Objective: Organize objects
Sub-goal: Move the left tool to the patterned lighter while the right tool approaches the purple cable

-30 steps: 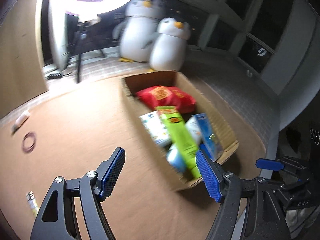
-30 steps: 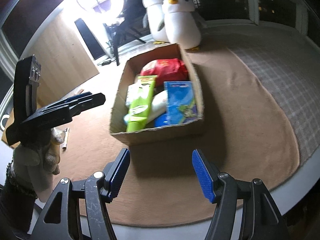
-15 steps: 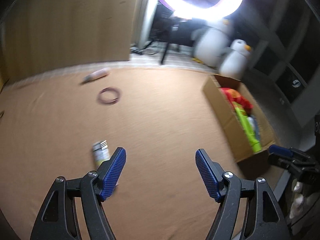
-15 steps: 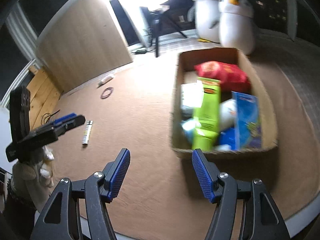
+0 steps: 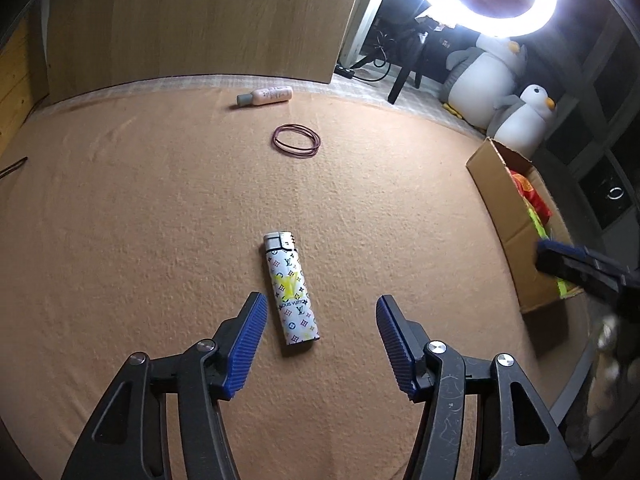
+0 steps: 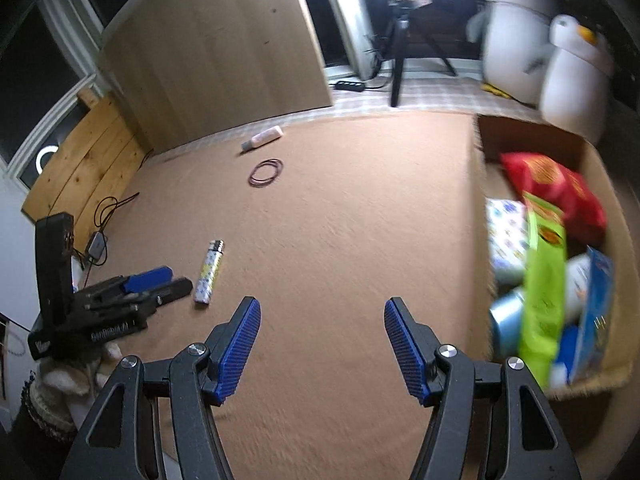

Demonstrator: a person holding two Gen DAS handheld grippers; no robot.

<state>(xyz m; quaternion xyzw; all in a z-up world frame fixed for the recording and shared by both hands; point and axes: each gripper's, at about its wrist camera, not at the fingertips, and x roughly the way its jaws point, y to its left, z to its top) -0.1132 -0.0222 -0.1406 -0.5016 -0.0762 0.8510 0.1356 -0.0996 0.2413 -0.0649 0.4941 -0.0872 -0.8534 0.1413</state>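
A tan, felt-like cloth covers the table [image 5: 160, 220], lit by a bright ring light [image 5: 480, 0] with two plush penguins [image 6: 576, 76] sitting beyond the far edge. At the right side stands an open cardboard box [image 6: 480, 184], already holding a red snack bag [image 6: 556, 192], a green packet [image 6: 544, 276], a blue carton [image 6: 596, 312] and some white and pale-blue items, so a good share of the tidying looks done. Three loose things are left on the cloth: a patterned lighter [image 5: 291, 289], a ring of dark rubber bands [image 5: 296, 140] and a small pink bottle [image 5: 266, 96] lying on its side near the back edge. The left hand-held gripper [image 5: 318, 344] hangs low over the cloth with its jaws wide apart and empty; the lighter lies flat with its near end between the blue pads, closer to the left pad and not touching either. The right hand-held gripper [image 6: 322, 344] is also spread wide and holds nothing, over bare cloth just left of the box. By the look of it, the lighter is the next piece to collect, with the bands and the bottle to follow.
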